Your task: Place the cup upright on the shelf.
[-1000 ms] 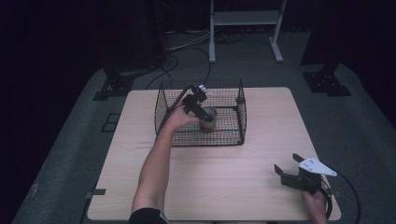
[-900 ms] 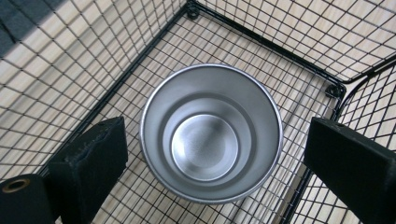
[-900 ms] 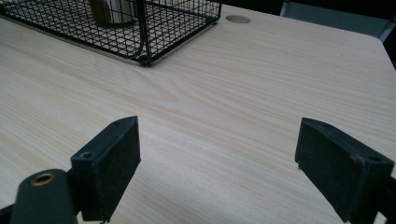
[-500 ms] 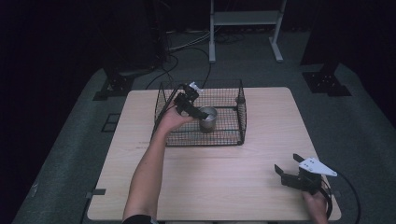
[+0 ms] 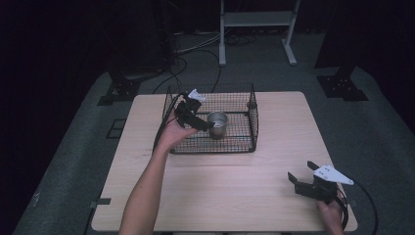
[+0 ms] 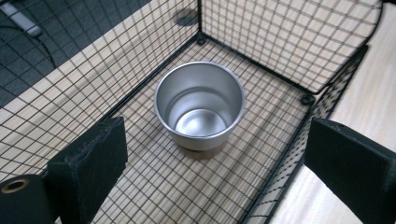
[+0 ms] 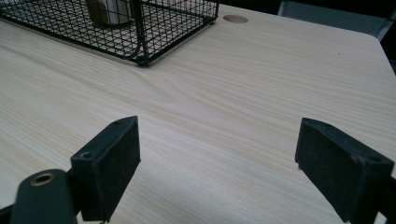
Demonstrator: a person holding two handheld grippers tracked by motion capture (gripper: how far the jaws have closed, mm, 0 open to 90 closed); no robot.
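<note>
A shiny metal cup (image 5: 218,125) (image 6: 200,105) stands upright and empty on the floor of a black wire basket (image 5: 252,113) (image 6: 280,42) at the far middle of the wooden table (image 5: 220,196). My left gripper (image 5: 204,125) (image 6: 217,140) hovers at the basket's left side, pointing at the cup. It is open, its jaws wide apart with nothing between them, and the cup sits just beyond the tips. My right gripper (image 5: 302,174) (image 7: 217,144) rests open near the table's front right corner, with bare wood between its pads.
The basket's near corner (image 7: 140,60) lies ahead and left of the right gripper. A round hole (image 7: 235,18) marks the tabletop behind it. Cables (image 5: 195,49) and a stand's legs (image 5: 254,44) lie on the floor beyond the table.
The left hand has drawn back to the left and slightly up, away from the cup. The cup has stayed put in the basket. The right gripper has not moved.
</note>
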